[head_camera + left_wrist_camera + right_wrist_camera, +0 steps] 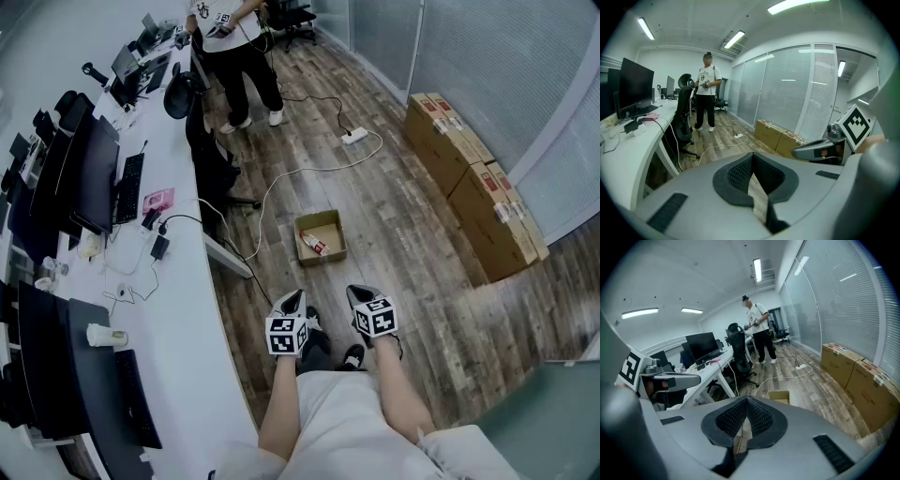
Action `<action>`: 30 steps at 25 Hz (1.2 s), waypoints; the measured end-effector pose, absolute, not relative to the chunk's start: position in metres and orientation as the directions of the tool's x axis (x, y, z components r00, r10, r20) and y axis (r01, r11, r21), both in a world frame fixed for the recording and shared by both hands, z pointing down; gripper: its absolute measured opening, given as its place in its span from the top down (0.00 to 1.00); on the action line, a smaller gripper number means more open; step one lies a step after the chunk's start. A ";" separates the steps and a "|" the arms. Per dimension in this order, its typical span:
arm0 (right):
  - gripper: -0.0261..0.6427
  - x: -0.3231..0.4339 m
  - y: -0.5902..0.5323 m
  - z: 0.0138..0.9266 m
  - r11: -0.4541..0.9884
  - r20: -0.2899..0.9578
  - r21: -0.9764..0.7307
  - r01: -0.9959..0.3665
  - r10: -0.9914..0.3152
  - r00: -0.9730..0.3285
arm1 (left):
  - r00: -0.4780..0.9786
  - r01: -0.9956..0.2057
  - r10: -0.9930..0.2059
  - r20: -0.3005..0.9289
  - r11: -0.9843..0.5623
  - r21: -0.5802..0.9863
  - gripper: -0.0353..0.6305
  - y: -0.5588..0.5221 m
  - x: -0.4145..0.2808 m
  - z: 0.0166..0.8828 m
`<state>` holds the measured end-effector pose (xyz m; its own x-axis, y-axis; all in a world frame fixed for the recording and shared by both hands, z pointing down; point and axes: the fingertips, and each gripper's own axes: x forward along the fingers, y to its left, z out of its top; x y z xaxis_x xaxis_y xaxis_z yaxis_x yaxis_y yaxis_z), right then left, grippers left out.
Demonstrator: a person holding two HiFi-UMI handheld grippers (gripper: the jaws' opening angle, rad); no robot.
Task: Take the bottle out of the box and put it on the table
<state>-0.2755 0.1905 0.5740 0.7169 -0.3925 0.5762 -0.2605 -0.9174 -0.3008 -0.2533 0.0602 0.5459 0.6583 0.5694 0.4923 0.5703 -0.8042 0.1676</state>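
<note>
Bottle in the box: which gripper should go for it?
Probably the right gripper: its view shows the box just beyond its shut jaws; the left gripper has no box in its view.

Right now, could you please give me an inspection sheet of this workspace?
Surface: long white desk, bare along its near edge; wooden plank floor.
Job's things: small red-labelled bottle lying inside the open brown cardboard box on the floor.
Clutter: black monitors, black keyboards and a paper cup on the desk.
Grippers: left gripper and right gripper both shut and empty, short of the box.
Cables: white cable and white power strip across the floor.
Surroundings: standing person; brown cartons by the glass wall.
</note>
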 end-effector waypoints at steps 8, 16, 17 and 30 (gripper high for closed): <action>0.90 -0.247 0.190 0.582 -0.921 0.589 -0.310 -0.237 -0.382 0.712 | 0.636 0.593 0.592 0.495 -0.785 0.178 0.92 0.065 -0.225 0.547; 0.90 -0.189 0.201 0.573 -0.920 0.565 -0.322 -0.223 -0.376 0.734 | 0.638 0.608 0.607 0.473 -0.775 0.174 0.92 0.072 -0.156 0.534; 0.90 -0.182 0.200 0.574 -0.919 0.566 -0.325 -0.224 -0.379 0.732 | 0.635 0.612 0.611 0.472 -0.771 0.175 0.92 0.072 -0.147 0.534; 0.90 -0.093 0.210 0.593 -0.935 0.616 -0.313 -0.165 -0.332 0.714 | 0.587 0.656 0.661 0.468 -0.727 0.203 0.92 0.084 -0.028 0.542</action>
<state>-0.0929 0.2097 0.5935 0.7144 -0.3325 0.6157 -0.1650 -0.9352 -0.3135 -0.0284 0.0841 0.5419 0.5872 0.6606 0.4678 0.6563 -0.7268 0.2025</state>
